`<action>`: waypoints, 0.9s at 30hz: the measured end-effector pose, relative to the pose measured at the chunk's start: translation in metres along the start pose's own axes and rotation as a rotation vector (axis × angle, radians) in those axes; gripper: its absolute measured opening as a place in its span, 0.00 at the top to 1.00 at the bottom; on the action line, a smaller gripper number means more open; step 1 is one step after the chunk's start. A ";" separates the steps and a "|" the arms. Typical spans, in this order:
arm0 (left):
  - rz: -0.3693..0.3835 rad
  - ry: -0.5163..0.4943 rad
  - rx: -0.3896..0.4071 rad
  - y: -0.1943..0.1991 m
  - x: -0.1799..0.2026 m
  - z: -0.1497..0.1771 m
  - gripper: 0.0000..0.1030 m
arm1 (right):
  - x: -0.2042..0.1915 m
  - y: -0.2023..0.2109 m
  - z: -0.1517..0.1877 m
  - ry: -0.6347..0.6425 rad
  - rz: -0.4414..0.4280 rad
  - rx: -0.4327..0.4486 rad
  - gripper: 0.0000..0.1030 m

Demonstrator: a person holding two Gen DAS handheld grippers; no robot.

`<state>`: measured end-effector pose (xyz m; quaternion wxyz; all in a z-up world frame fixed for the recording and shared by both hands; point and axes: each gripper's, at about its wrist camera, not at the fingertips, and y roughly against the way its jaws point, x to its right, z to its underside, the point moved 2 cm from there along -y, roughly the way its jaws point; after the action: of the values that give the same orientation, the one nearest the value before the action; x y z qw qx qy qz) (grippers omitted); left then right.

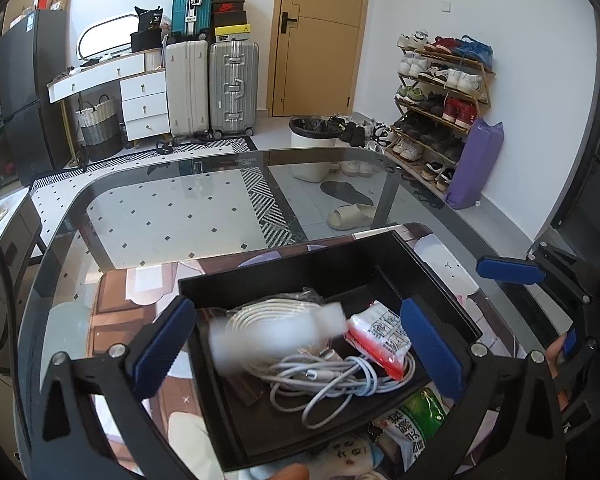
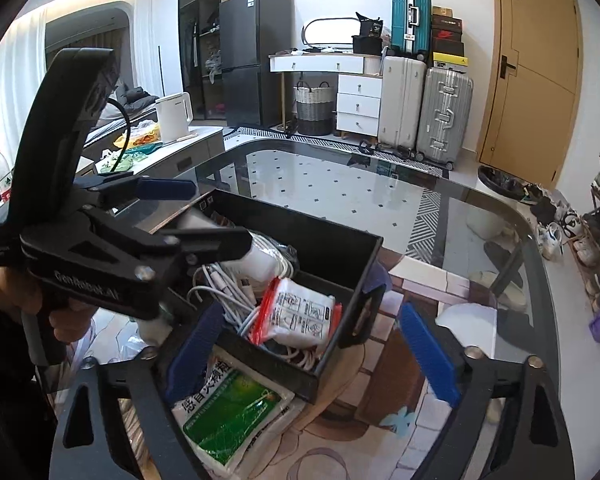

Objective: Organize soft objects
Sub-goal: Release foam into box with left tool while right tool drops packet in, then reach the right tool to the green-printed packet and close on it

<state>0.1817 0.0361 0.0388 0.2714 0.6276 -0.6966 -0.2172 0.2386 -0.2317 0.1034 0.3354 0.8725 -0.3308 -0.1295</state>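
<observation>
Black box point(image 1: 432, 280) sits on patterned mat point(image 1: 112, 308) on glass table point(image 1: 172, 184). Inside: coiled white cable point(image 1: 332, 372), red-white packet point(image 1: 380, 336), plus a blurred white obj point(image 1: 276, 332) over the cable, can't tell what it is. L gripper point(image 1: 296, 344) hangs over the box, fingers spread wide, nothing touching them. R gripper point(image 2: 312, 356) also spread, low at box's near corner, left finger point(image 2: 192, 356) between box wall and green-white packet point(image 2: 228, 416), which lies on mat just beside box, outside it. R gripper pinching nothing.
</observation>
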 end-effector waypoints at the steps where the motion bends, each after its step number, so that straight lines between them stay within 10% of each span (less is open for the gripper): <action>1: 0.001 0.004 0.001 0.002 -0.001 0.001 0.00 | 0.000 0.001 0.002 -0.004 0.001 0.001 0.06; 27: -0.079 0.059 0.035 0.059 -0.021 0.056 0.00 | -0.017 0.016 0.050 -0.174 -0.011 -0.099 0.01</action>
<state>0.1023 0.0618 0.0323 0.2720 0.6654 -0.6667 -0.1969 0.1954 -0.2549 0.0771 0.3476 0.8422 -0.3469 -0.2227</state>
